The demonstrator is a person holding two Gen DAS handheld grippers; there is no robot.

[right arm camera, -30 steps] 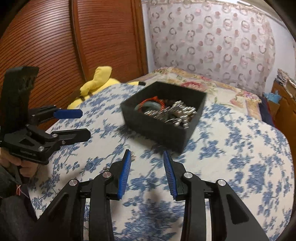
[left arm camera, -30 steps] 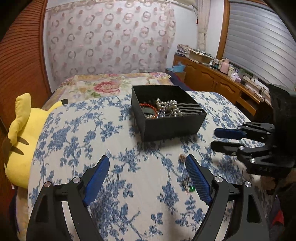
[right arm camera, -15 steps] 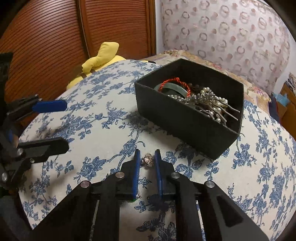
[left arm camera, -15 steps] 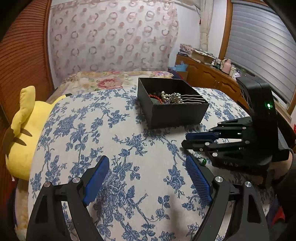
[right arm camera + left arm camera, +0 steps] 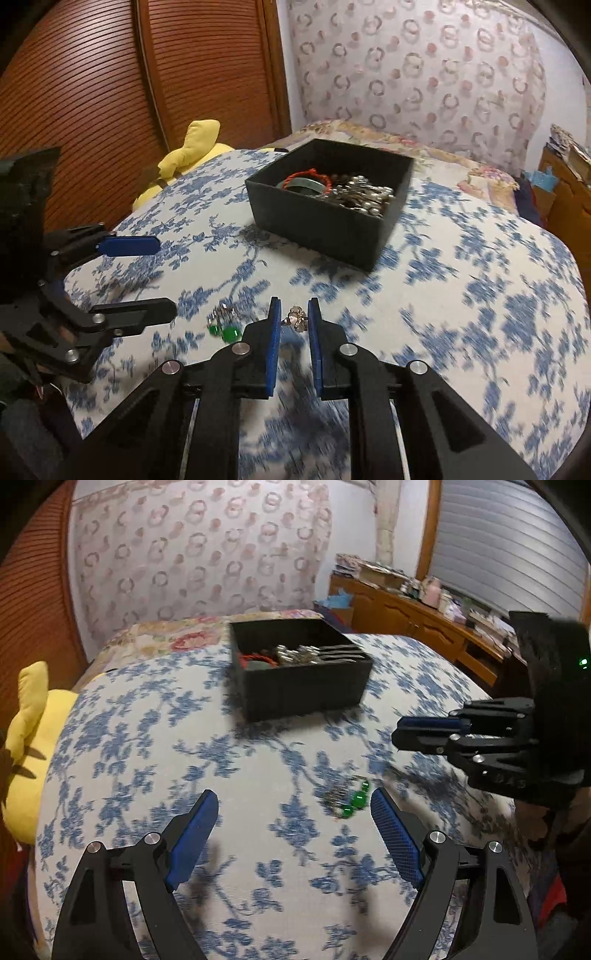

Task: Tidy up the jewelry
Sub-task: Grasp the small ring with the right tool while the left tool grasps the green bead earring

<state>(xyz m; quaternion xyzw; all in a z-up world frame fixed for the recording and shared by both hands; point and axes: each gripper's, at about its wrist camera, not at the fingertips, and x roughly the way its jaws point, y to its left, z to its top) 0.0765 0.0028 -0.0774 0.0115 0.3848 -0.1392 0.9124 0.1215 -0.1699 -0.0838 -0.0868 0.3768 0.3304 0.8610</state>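
Note:
A black open box (image 5: 303, 690) (image 5: 325, 236) holding a red cord bracelet, a green bangle and pearl hairpins sits on the blue-flowered bedspread (image 5: 147, 746). My right gripper (image 5: 294, 314) is shut on a small gold ornament (image 5: 295, 319), pinched at its fingertips; in the left wrist view this gripper (image 5: 406, 734) hangs above the bed at the right. A pair of green-stone earrings (image 5: 354, 801) (image 5: 223, 330) lies on the cover. My left gripper (image 5: 293, 812) (image 5: 159, 277) is open, with the earrings just ahead of its right finger (image 5: 391, 834).
A yellow plush toy (image 5: 26, 738) (image 5: 192, 147) lies at the bed's left side. Ribbed wooden doors (image 5: 92, 92) stand behind it. A cluttered wooden dresser (image 5: 424, 624) runs along the right wall under a shuttered window.
The right gripper closed on the gold ornament on the bedspread and now holds it a little farther from the box. The left gripper shifted toward the green earrings, still open.

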